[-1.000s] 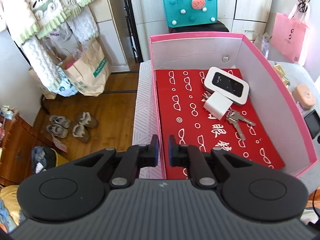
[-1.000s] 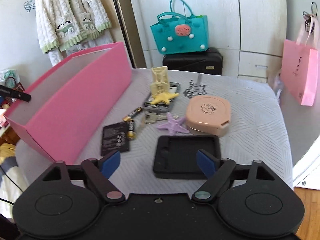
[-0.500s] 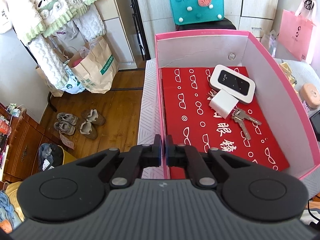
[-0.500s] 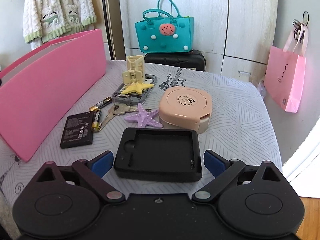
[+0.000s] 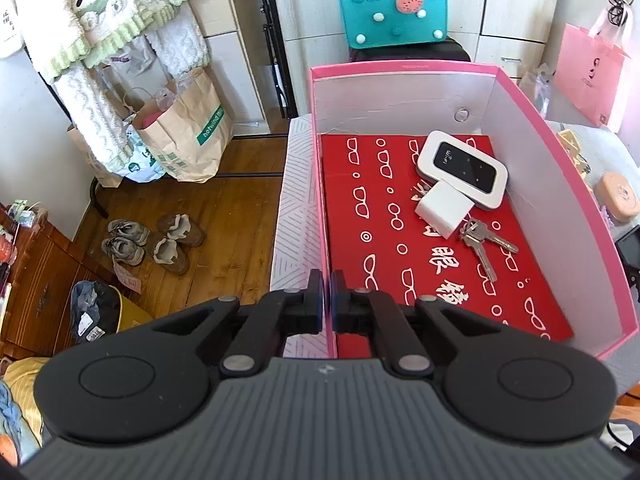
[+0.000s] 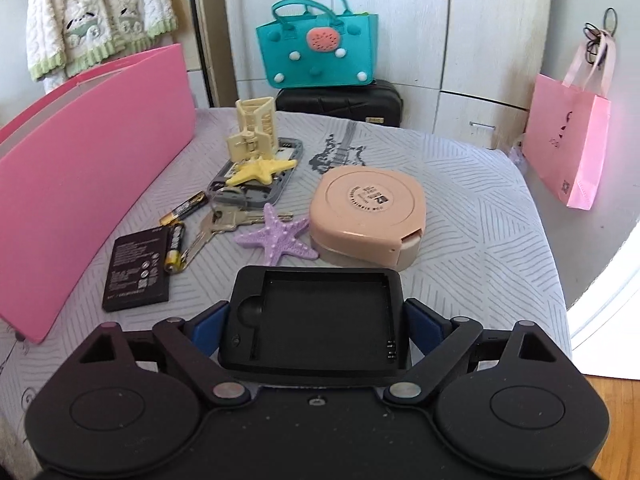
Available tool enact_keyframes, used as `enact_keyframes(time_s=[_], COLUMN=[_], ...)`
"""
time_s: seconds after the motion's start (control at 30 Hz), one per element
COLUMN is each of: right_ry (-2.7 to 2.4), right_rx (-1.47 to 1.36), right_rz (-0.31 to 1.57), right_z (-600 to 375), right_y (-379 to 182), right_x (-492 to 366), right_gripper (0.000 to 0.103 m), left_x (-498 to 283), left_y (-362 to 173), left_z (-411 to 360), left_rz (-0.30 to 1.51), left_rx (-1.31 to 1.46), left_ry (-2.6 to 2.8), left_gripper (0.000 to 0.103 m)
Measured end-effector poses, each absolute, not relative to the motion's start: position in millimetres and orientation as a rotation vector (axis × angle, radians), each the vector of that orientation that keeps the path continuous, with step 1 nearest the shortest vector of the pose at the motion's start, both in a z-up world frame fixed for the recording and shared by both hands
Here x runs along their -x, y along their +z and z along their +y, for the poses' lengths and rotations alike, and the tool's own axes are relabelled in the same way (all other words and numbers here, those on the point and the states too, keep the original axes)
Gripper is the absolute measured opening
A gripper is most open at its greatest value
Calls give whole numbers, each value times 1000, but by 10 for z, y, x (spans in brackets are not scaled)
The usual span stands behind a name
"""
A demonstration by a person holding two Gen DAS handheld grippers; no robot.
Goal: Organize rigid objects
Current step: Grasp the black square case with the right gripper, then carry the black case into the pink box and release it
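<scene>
My left gripper (image 5: 327, 300) is shut on the near left wall of the pink box (image 5: 320, 200). The box has a red patterned floor with a white pocket router (image 5: 462, 168), a white charger cube (image 5: 442, 209) and keys (image 5: 486, 248) on it. My right gripper (image 6: 316, 324) is open, its blue pads on both sides of a black phone shell (image 6: 320, 320) lying on the bed; whether they touch it I cannot tell. The pink box (image 6: 80, 176) stands left of it.
On the bedspread lie a peach round case (image 6: 366, 216), a purple starfish (image 6: 278, 238), a yellow starfish (image 6: 260, 170), a cream plastic part (image 6: 254, 128), keys (image 6: 218, 222), batteries (image 6: 176, 246) and a black battery pack (image 6: 138, 268). A teal bag (image 6: 318, 50) stands behind.
My left gripper has closed on the box wall. My right gripper has moved forward and down, so the black phone shell now sits between its pads.
</scene>
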State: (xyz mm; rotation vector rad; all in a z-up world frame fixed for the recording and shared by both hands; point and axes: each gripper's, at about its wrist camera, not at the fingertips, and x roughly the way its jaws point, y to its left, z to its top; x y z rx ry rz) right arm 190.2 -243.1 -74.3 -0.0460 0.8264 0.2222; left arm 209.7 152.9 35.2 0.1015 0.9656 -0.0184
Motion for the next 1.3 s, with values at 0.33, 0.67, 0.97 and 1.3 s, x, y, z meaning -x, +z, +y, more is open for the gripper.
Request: enact_keyframes(time_s=[0.33, 0.67, 0.97, 1.3], right_ry=[329, 715, 867, 951], right_rx=[-3, 67, 374, 674], right_rz=[786, 709, 726, 778], right_z=[-2291, -1453, -349, 430], right_y=[-231, 621, 491, 146], right_x=[-1797, -1870, -2402, -2999], right_gripper=[93, 94, 94, 94], left_x=[-2099, -2119, -2092, -2063], left_y=[347, 360, 338, 307], left_z=[1548, 1650, 1742, 1865], left_rz=[956, 970, 934, 906], left_rx=[-90, -53, -14, 26], left_ry=[-31, -87, -127, -182], left_gripper=[3, 3, 4, 5])
